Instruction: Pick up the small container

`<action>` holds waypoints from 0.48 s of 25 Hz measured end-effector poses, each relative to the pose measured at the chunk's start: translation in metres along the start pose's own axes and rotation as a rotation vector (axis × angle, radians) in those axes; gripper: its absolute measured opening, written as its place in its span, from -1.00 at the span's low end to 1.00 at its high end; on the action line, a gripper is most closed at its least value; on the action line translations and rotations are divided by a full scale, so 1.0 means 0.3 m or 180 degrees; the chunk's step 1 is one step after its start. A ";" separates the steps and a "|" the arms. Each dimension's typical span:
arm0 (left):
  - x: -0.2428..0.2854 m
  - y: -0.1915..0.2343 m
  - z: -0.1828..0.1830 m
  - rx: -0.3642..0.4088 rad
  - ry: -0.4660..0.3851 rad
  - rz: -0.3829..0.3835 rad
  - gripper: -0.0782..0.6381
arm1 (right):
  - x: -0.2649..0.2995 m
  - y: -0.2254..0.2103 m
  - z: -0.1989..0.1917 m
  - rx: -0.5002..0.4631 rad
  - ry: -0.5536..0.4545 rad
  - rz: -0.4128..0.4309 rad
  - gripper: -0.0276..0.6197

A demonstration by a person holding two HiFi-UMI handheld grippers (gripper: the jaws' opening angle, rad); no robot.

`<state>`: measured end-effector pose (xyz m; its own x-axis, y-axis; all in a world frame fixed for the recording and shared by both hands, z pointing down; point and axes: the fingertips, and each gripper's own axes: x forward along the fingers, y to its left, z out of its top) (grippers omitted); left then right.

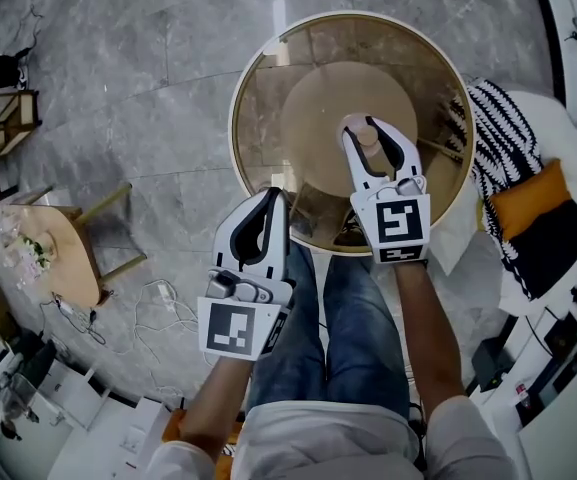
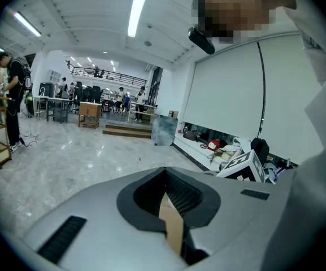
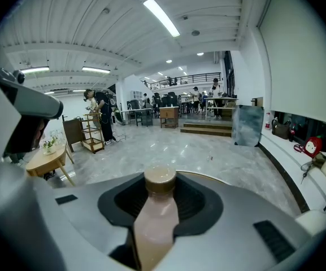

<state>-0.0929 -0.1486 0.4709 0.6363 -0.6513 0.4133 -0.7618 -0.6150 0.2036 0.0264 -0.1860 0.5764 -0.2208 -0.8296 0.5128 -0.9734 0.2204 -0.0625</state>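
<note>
Right, start with the big round glass surface [image 1: 258,88], because everything plays out against it. At its near rim hangs the left gripper [image 1: 275,198], its fingers [image 1: 238,230] drawn together with nothing gripped that I can make out. I'd say it is parked there to be out of the working side's way. Over the middle of the surface is the right gripper [image 1: 362,125], its fingers [image 1: 400,154] spread wide but clamped on the small container [image 3: 151,224], a pale pinkish bottle. They pinch its body from both sides, below the tan cap [image 3: 160,176], which holds it cap-up and should stop it slipping through. Whether its base is off the surface I cannot tell. The grasp itself looks secure, so the pick-up seems nearly done.
</note>
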 end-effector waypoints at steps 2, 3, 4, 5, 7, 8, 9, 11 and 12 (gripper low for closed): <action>-0.011 -0.005 0.023 -0.0005 -0.0023 0.0010 -0.74 | -0.015 0.004 0.015 0.0019 -0.0004 0.0005 -0.48; -0.014 -0.009 0.034 0.0004 -0.0033 0.0010 -0.74 | -0.022 0.005 0.022 0.0024 -0.0005 0.0012 -0.48; -0.016 -0.014 0.045 0.0015 -0.0040 0.0012 -0.74 | -0.030 0.004 0.030 0.0023 -0.0005 0.0017 -0.48; -0.017 -0.019 0.055 0.0022 -0.0044 0.0014 -0.74 | -0.038 0.002 0.038 0.0018 -0.0006 0.0020 -0.48; -0.019 -0.024 0.077 0.0016 -0.0052 0.0019 -0.74 | -0.052 0.001 0.058 0.0020 -0.0008 0.0021 -0.48; -0.022 -0.025 0.089 0.0012 -0.0060 0.0024 -0.74 | -0.059 0.003 0.068 0.0033 -0.0006 0.0024 -0.48; -0.025 -0.027 0.102 0.0008 -0.0068 0.0029 -0.74 | -0.066 0.006 0.077 0.0054 0.0001 0.0030 -0.48; -0.029 -0.037 0.125 -0.0001 -0.0080 0.0031 -0.74 | -0.083 0.010 0.090 0.0096 0.0025 0.0052 -0.48; -0.027 -0.045 0.137 -0.0003 -0.0091 0.0024 -0.74 | -0.091 0.009 0.095 0.0103 0.0035 0.0061 -0.48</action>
<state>-0.0828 -0.1532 0.4282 0.6338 -0.6684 0.3893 -0.7666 -0.6097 0.2015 0.0280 -0.1774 0.5377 -0.2388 -0.8197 0.5207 -0.9705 0.2193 -0.0999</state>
